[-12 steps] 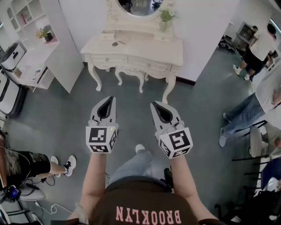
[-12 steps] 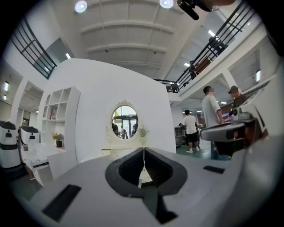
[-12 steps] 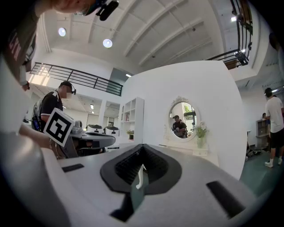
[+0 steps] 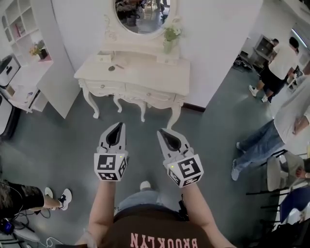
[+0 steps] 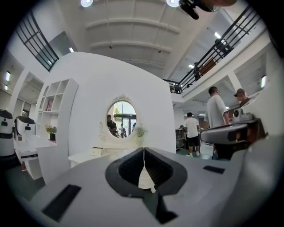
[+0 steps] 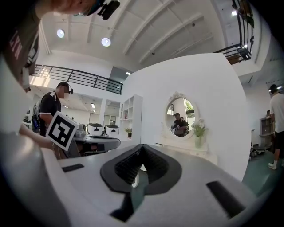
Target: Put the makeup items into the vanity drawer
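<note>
The white vanity point(image 4: 145, 77) stands against the far wall under an oval mirror point(image 4: 140, 14). Its two front drawers point(image 4: 104, 87) are shut. A few small makeup items point(image 4: 112, 68) lie on the left part of its top, beside a small box point(image 4: 103, 56) and a vase of flowers point(image 4: 168, 42). Held level over the grey floor, well short of the vanity, my left gripper point(image 4: 118, 124) is shut and empty. Next to it, my right gripper point(image 4: 160, 131) is shut and empty too. The vanity point(image 5: 86, 157) and its mirror point(image 6: 179, 116) appear far ahead in both gripper views.
A white shelf unit point(image 4: 29, 58) stands left of the vanity. People stand at the right point(image 4: 273, 72), one in jeans point(image 4: 261, 138) closer, by a chair point(image 4: 276, 172). Another person's legs point(image 4: 34, 198) show at the lower left. Grey floor lies between me and the vanity.
The vanity now sits lower and further left in the head view, with more of its mirror showing. Both grippers stay shut, side by side.
</note>
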Motion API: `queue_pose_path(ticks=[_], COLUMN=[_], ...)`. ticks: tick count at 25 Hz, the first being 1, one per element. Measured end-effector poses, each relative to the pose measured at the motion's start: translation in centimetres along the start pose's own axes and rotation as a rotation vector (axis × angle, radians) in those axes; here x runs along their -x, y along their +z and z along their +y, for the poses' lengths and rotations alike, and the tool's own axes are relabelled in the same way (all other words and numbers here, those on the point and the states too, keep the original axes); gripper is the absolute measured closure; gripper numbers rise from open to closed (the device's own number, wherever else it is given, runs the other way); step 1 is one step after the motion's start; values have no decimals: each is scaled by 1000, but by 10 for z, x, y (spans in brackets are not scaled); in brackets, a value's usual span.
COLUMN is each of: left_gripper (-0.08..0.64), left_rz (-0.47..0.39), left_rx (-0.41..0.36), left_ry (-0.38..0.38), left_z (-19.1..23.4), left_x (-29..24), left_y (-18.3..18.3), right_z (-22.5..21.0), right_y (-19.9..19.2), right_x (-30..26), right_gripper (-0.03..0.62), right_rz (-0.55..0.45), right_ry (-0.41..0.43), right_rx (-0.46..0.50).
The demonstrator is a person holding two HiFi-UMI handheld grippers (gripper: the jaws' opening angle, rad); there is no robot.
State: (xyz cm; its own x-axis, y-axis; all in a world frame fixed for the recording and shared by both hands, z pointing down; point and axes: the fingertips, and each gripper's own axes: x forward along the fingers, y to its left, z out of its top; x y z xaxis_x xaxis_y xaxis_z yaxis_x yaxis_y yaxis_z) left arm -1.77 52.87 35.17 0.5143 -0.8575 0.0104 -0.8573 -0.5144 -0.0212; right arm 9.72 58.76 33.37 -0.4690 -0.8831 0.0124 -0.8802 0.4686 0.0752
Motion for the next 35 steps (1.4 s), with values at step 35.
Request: queue_pose_path(ticks=[35], left_gripper=[554], left_rz=[30], left_rx=[43], left_ry=[384], left_z=[157], left_x=[-280], left_y=[1], right_z=[-201], right_y=[-13], right_x=[-320], right_gripper=[595], right_rz=[1], right_ry=[383], right_rx=[-30])
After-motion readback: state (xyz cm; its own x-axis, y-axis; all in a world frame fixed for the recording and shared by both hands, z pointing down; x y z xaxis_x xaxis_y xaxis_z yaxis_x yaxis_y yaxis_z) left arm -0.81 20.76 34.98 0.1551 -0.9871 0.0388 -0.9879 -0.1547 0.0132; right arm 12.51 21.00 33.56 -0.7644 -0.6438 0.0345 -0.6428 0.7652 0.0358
